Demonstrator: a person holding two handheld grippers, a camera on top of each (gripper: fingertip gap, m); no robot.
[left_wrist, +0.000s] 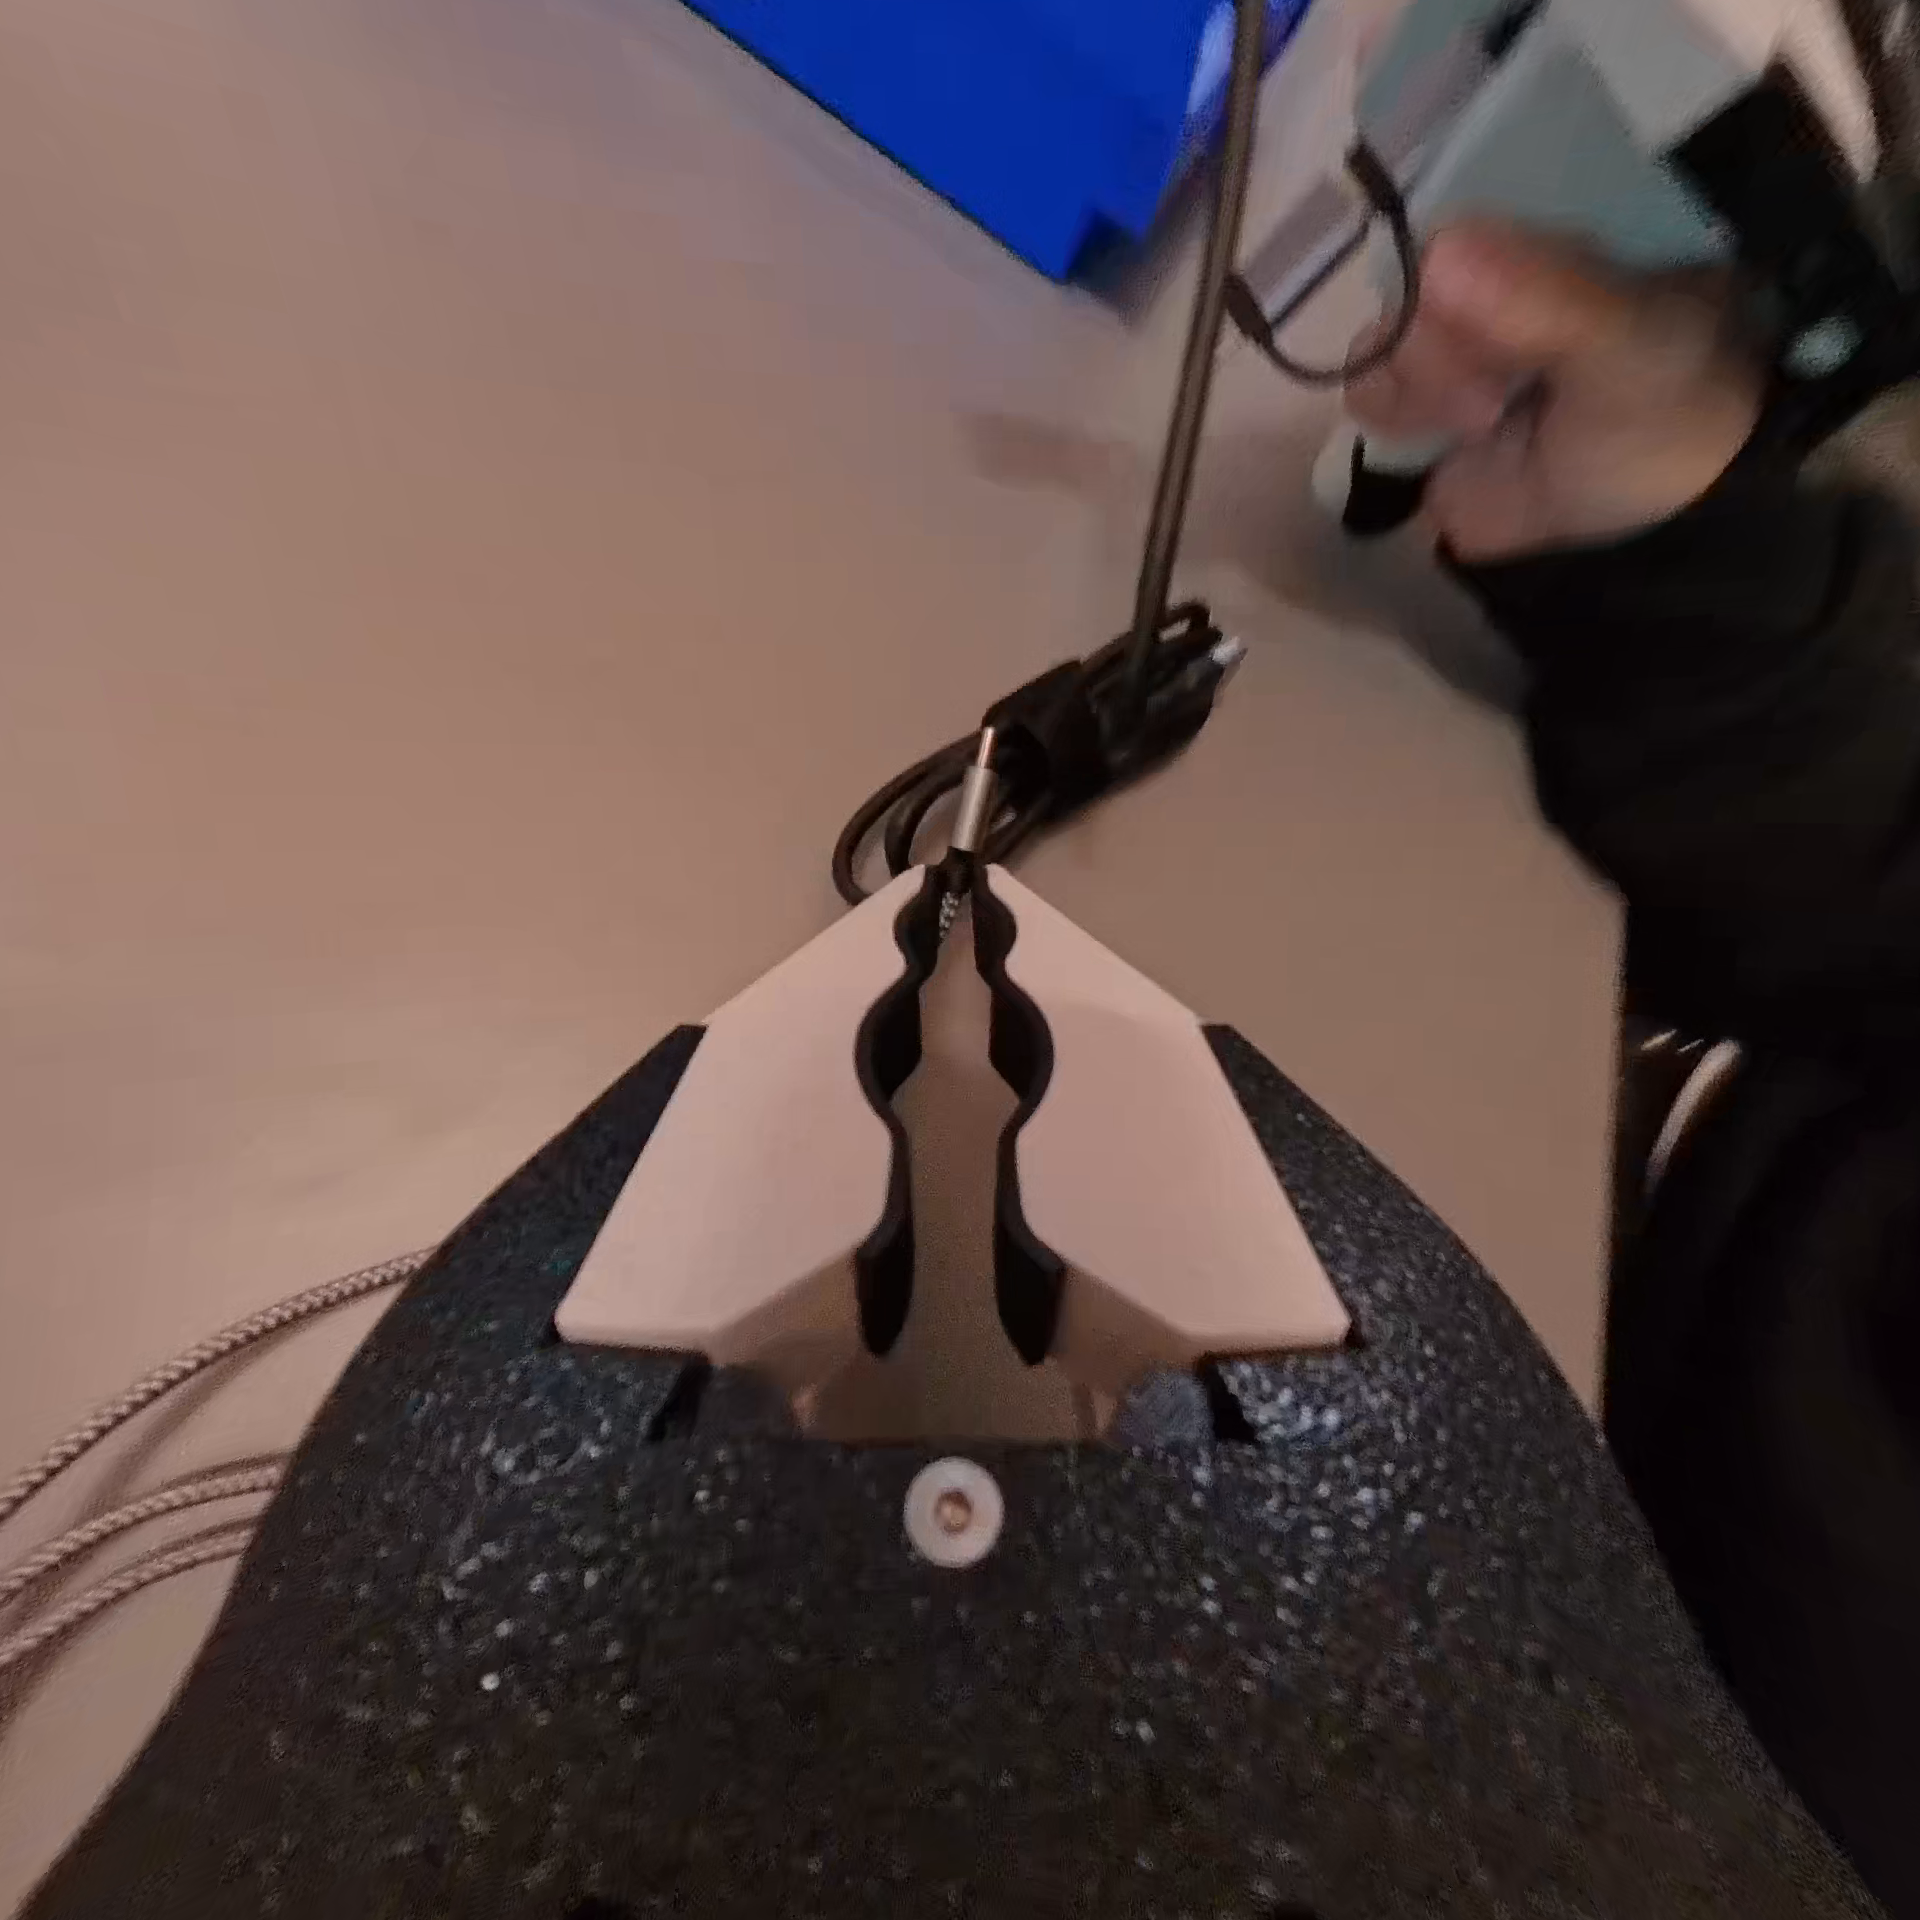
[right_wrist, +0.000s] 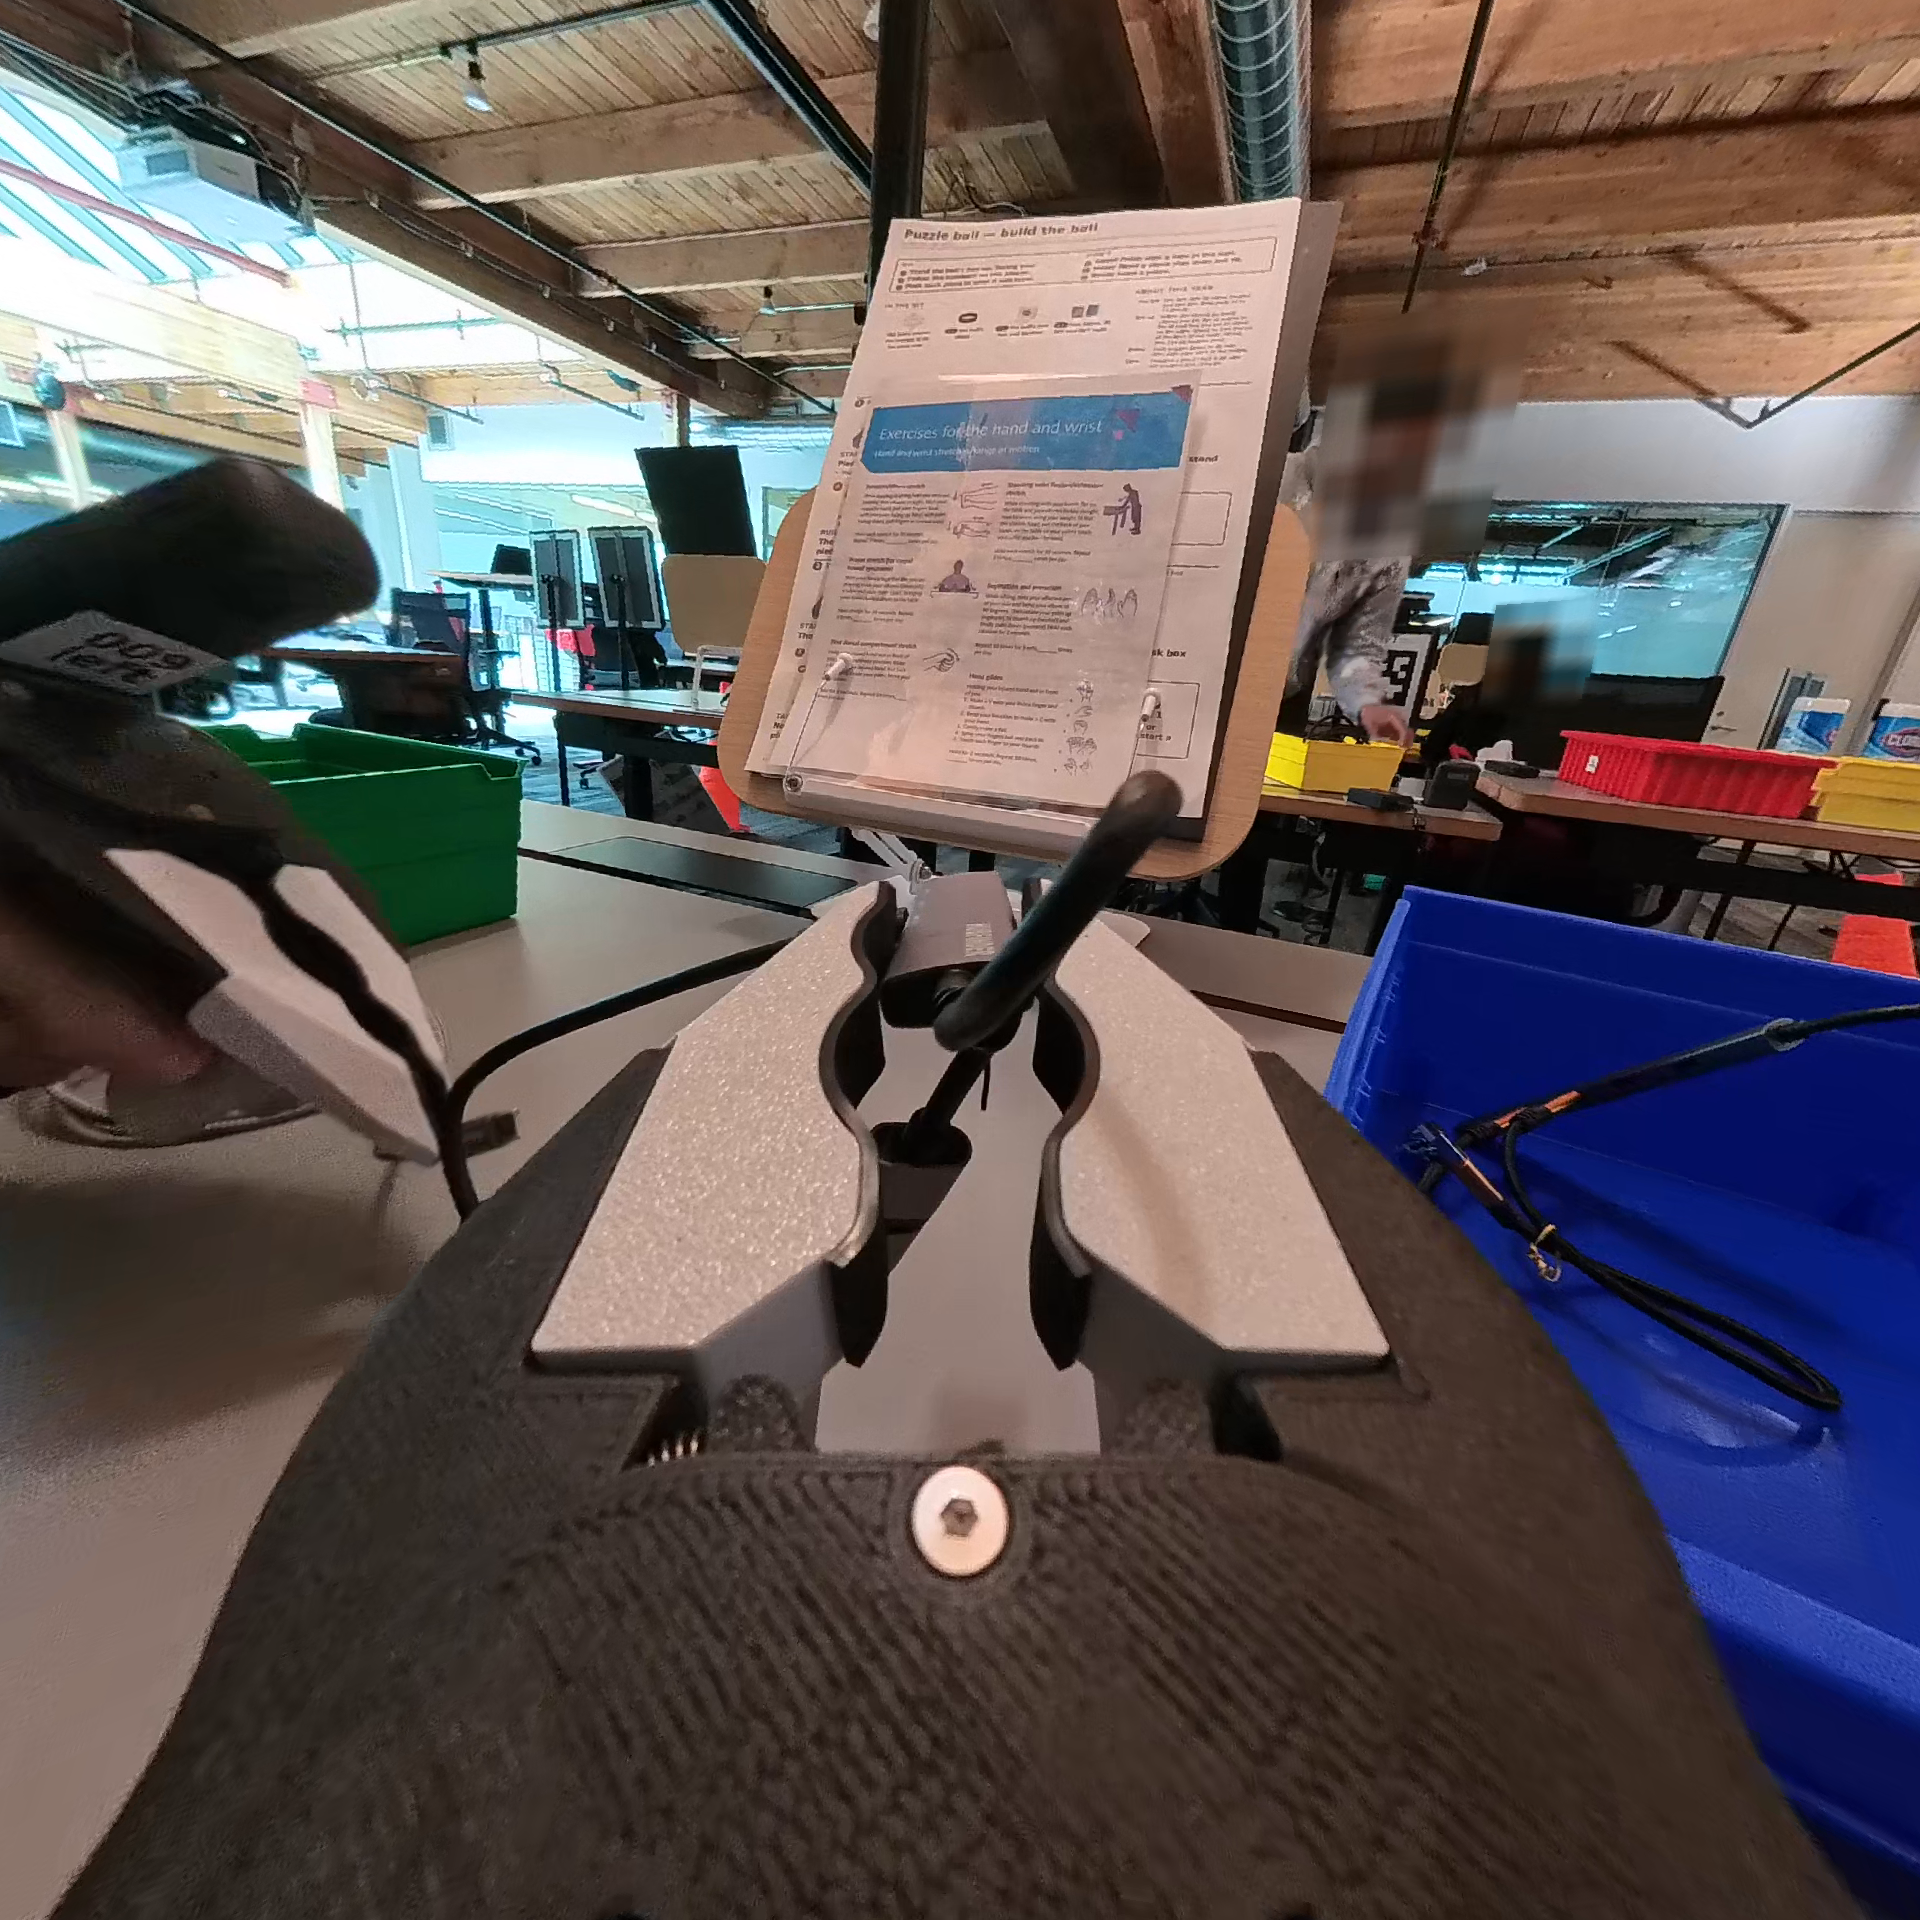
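My left gripper (left_wrist: 954, 878) is shut on a grey braided cable (left_wrist: 951, 914), just behind its silver plug (left_wrist: 979, 795), which sticks out past the fingertips. More of this cable loops at the lower left (left_wrist: 135, 1392). Just beyond the plug, a coiled black cable bundle (left_wrist: 1091, 727) lies on the tan table (left_wrist: 468, 520). My right gripper (right_wrist: 961, 935) is shut on a dark grey adapter block (right_wrist: 951, 935), whose thick black cable (right_wrist: 1081, 883) arches up over the fingers. The left gripper (right_wrist: 416, 1127) also shows at the left of the right wrist view, close to the table.
A blue bin (right_wrist: 1662, 1299) at the right holds a thin black cable (right_wrist: 1662, 1299). A green bin (right_wrist: 416, 831) stands at the back left. A document stand with papers (right_wrist: 1029, 623) stands behind the grippers. A taut cable (left_wrist: 1195, 364) rises from the bundle. Spacing between my two grippers at the tips: around 15 cm.
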